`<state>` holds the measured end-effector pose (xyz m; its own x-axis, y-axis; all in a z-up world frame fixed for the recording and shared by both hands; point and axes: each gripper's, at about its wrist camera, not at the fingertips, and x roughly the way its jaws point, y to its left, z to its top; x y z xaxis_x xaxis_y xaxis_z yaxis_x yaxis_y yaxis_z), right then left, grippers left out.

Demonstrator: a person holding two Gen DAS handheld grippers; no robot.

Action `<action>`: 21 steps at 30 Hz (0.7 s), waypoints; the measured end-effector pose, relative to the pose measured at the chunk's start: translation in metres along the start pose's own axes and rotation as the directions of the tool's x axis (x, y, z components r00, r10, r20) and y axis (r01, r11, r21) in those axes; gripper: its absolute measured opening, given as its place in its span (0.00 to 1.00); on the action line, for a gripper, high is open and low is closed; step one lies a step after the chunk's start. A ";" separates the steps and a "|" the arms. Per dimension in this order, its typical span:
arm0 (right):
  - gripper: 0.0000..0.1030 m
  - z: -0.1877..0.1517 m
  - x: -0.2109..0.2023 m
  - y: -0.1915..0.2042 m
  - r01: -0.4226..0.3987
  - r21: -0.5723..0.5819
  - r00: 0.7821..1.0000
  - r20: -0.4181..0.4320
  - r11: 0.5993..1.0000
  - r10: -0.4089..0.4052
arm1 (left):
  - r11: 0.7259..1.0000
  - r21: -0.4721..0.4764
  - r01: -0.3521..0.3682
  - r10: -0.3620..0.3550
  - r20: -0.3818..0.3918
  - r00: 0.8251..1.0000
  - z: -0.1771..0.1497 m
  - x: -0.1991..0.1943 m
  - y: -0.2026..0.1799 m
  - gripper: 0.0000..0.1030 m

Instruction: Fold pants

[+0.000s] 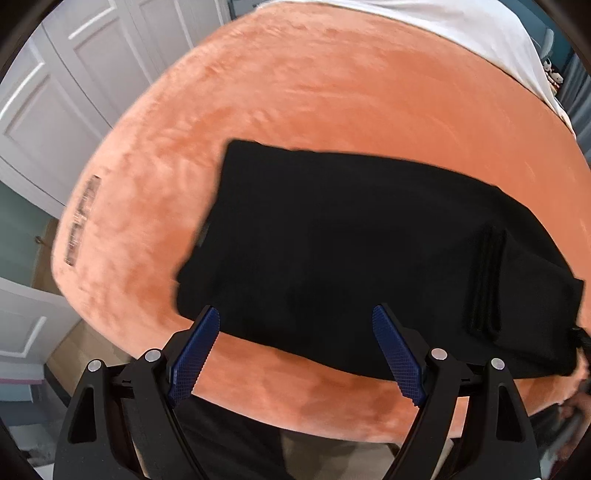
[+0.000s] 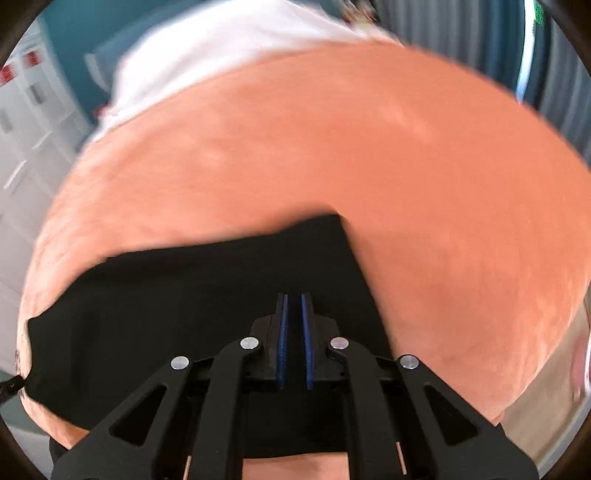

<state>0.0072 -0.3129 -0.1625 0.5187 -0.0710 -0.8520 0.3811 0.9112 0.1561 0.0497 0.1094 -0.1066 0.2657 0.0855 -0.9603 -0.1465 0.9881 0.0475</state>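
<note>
Room lay open on every side of the pants [image 1: 351,251]: bare orange blanket [image 1: 295,92] ran wide beyond their far edge and past both short ends, with only a narrow strip left between their near edge and the blanket's rounded near border. A white sheet [image 1: 443,26] covered the bed beyond the blanket's far edge, and white panelled doors [image 1: 55,92] stood off past the end of the pants seen at the left of the left wrist view.

The blanket was plush and short-piled, with a pale woven label [image 1: 83,221] near its rim. The pants were matt black, folded into a flat, roughly rectangular pad with a ridge of stacked layers at one end.

The left hand-held gripper [image 1: 295,317] hung over the near edge of the pants, its blue ribbed pads [image 1: 194,354] spread wide and gripping nothing. The right hand-held gripper [image 2: 294,301] sat over the pants near their other end, close to a far corner, its pads drawn almost together; whether cloth was caught between them could not be told.
</note>
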 end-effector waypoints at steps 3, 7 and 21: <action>0.08 0.008 -0.017 0.022 0.016 -0.053 0.999 0.047 0.998 -0.014 | 0.999 0.007 0.045 -0.045 -0.021 0.999 -0.003 0.001 -0.012 0.82; 0.09 0.011 -0.002 0.062 0.015 -0.142 1.000 0.022 0.990 -0.012 | 0.994 -0.055 0.097 -0.100 -0.060 0.993 -0.005 0.014 -0.008 0.84; 0.37 -0.050 -0.031 0.150 -0.193 -0.178 0.981 -0.012 0.965 0.194 | 0.802 -0.486 0.347 -0.393 0.008 0.920 0.022 0.068 0.109 0.84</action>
<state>0.0097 -0.1538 -0.1373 0.5731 0.1120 -0.8118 0.1314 0.9652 0.2259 0.0722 0.2258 -0.1605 0.3092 -0.3084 -0.8996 -0.4884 0.7602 -0.4285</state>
